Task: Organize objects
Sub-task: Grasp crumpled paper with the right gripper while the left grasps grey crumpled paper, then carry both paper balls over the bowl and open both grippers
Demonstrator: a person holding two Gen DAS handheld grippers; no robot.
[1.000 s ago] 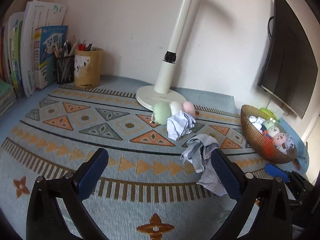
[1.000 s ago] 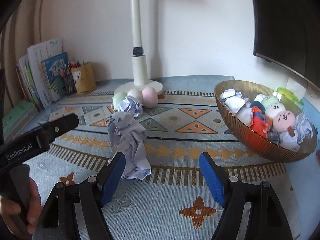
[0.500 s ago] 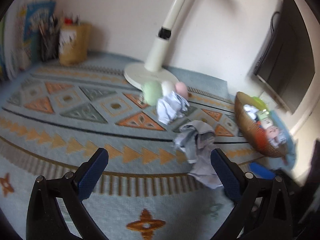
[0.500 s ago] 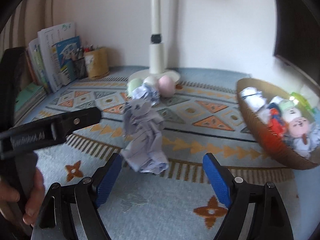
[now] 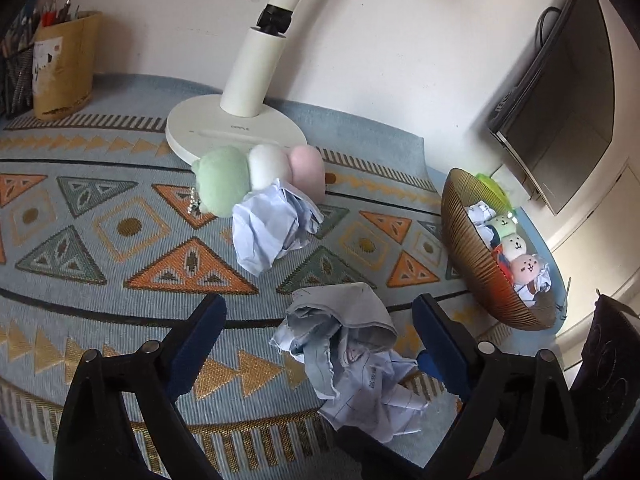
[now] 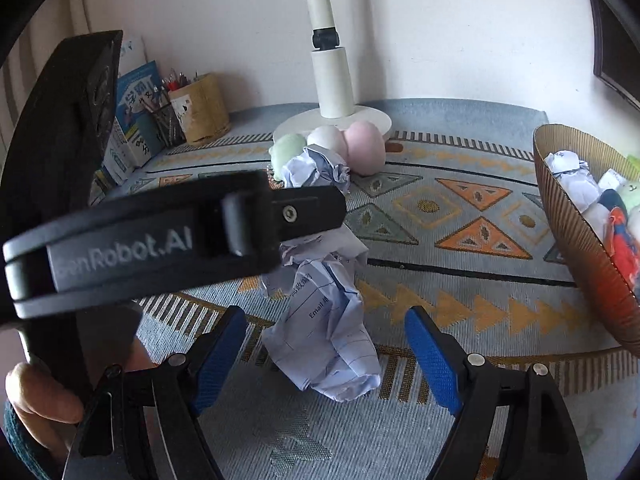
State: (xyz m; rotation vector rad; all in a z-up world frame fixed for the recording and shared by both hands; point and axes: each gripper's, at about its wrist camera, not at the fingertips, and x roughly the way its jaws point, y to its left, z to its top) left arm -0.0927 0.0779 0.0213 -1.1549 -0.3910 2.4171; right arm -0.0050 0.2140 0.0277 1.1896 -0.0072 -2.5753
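A large crumpled paper wad [image 5: 352, 356] [image 6: 324, 320] lies on the patterned mat. My left gripper [image 5: 320, 344] is open, its jaws either side of the wad. My right gripper [image 6: 324, 352] is open too, straddling the same wad from the near side. The left gripper's body [image 6: 168, 232] crosses the right wrist view. A smaller paper wad [image 5: 272, 228] [image 6: 316, 168] lies farther back against three plush balls, green [image 5: 222, 184], white [image 5: 268, 164] and pink [image 5: 308, 168]. A brown ribbed bowl [image 5: 472, 264] [image 6: 572, 224] at the right holds plush toys and paper wads.
A white lamp base [image 5: 236, 128] with its pole stands behind the plush balls. A tan pen holder [image 5: 64, 64] and a mesh one stand at the back left beside books [image 6: 136, 120]. A dark monitor [image 5: 560, 108] hangs at the right.
Both grippers have moved in toward the large paper wad; it now sits between the jaws of each. The left gripper has come much closer to the right one.
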